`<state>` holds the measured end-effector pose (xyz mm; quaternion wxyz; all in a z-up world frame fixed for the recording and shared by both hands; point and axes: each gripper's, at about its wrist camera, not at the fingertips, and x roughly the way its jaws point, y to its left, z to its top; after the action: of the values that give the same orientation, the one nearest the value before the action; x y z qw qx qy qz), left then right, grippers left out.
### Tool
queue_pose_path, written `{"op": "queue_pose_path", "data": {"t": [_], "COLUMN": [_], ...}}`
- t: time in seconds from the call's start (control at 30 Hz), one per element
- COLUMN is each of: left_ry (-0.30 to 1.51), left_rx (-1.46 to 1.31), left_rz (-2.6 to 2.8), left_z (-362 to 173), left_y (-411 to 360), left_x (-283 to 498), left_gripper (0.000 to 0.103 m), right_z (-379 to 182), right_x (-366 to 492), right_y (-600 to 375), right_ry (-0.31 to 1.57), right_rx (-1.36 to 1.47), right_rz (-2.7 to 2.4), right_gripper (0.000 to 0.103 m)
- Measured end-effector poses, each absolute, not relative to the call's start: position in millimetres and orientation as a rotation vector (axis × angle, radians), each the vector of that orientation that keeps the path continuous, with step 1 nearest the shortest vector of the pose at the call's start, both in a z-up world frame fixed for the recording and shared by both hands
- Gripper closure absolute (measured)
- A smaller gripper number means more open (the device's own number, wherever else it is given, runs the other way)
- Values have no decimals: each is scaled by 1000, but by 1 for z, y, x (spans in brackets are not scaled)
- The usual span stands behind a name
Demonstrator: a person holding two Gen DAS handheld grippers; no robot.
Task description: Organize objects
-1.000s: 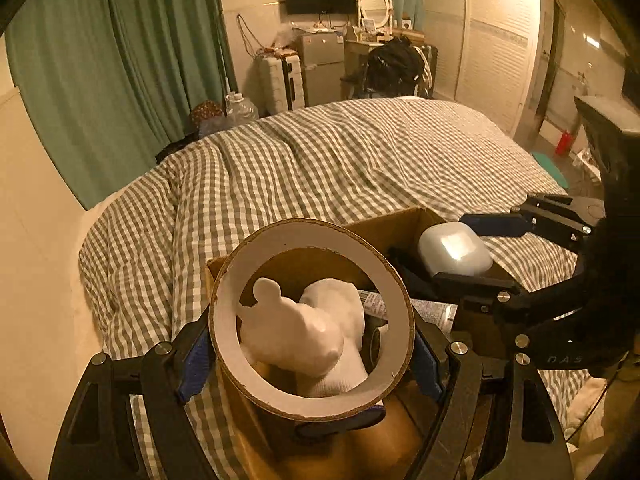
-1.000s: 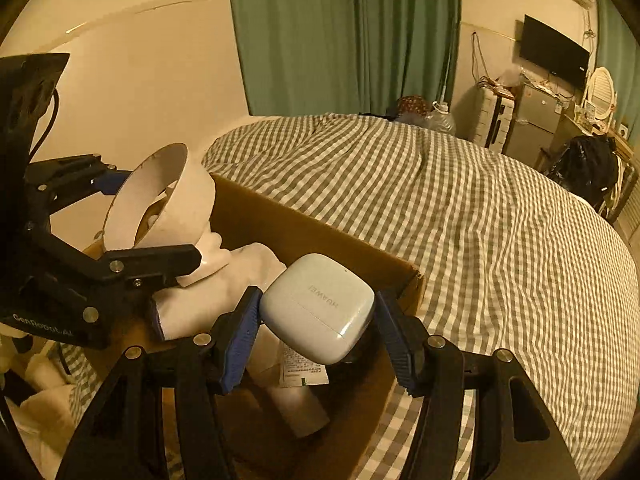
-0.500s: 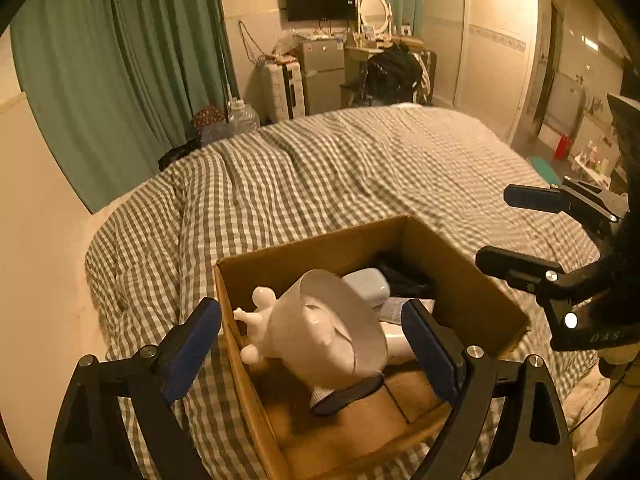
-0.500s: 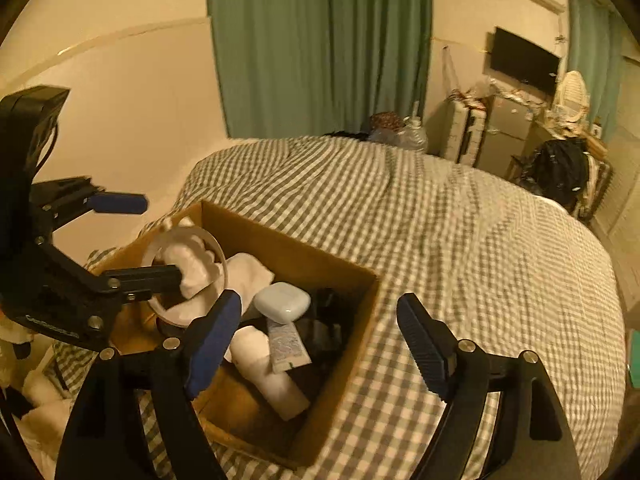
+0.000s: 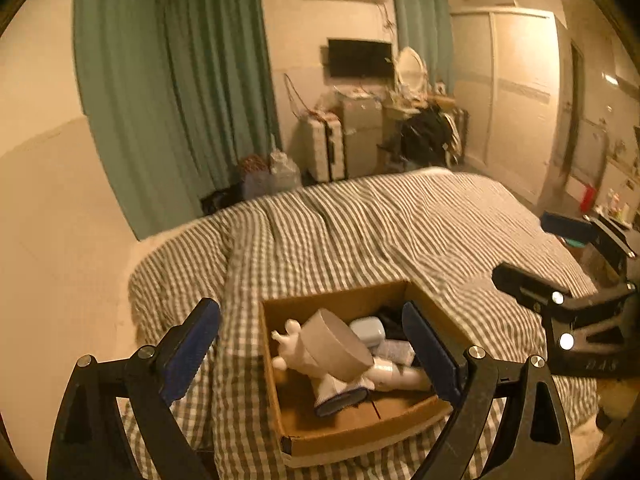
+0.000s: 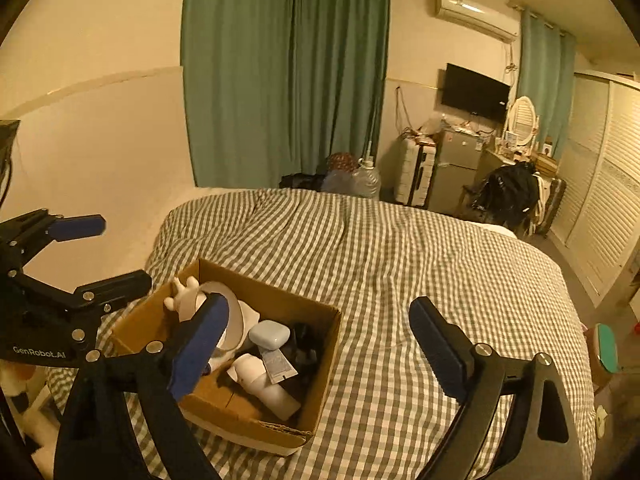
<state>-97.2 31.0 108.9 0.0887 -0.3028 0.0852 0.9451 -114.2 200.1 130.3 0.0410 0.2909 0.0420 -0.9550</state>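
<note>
A brown cardboard box [image 5: 352, 434] [image 6: 320, 364] lies on the checked bed. In it are a wide tape roll [image 5: 334, 346] [image 6: 236, 320], a white figurine [image 5: 288, 338] [image 6: 182, 294], a pale blue earbud case [image 5: 368, 330] [image 6: 270, 334], a white bottle [image 6: 268, 386], a small tube [image 6: 278, 362] and dark items. My left gripper [image 5: 312, 356] is open and empty above the box. My right gripper [image 6: 320, 344] is open and empty above the box's right side. Each gripper shows in the other's view, the right one [image 5: 560, 260] and the left one [image 6: 80, 252].
The checked duvet [image 6: 400, 264] covers the bed. Green curtains [image 6: 280, 72], a suitcase [image 6: 414, 172], a small fridge [image 6: 456, 168], a black backpack [image 6: 508, 192] and a wardrobe [image 6: 600, 208] stand beyond the bed. A wall [image 5: 48, 220] runs along the bed's left side.
Both grippers opened and dropped the tape roll and the earbud case into the box. Both have since lifted up and back from the box.
</note>
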Motion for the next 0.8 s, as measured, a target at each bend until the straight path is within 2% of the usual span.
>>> {"op": "queue_pose_path", "data": {"t": [0.2, 0.43, 0.67, 0.8], "left_ry": [100, 39, 79, 88], "left_rx": [-786, -940, -924, -902], "left_rz": [2908, 2983, 2983, 2948], "left_z": [106, 52, 39, 39], "left_y": [22, 14, 18, 22], "left_x": [-89, -101, -96, -89], "left_gripper": [1, 1, 1, 1], "right_z": [135, 83, 50, 44], "right_x": [-101, -120, -125, -126], "right_y": [200, 219, 227, 228], "right_ry": [132, -21, -130, -126], "right_rx": [844, 1090, 1105, 1107], "right_rz": [-3047, -3027, -3002, -3013], "right_gripper": [3, 3, 3, 3]}}
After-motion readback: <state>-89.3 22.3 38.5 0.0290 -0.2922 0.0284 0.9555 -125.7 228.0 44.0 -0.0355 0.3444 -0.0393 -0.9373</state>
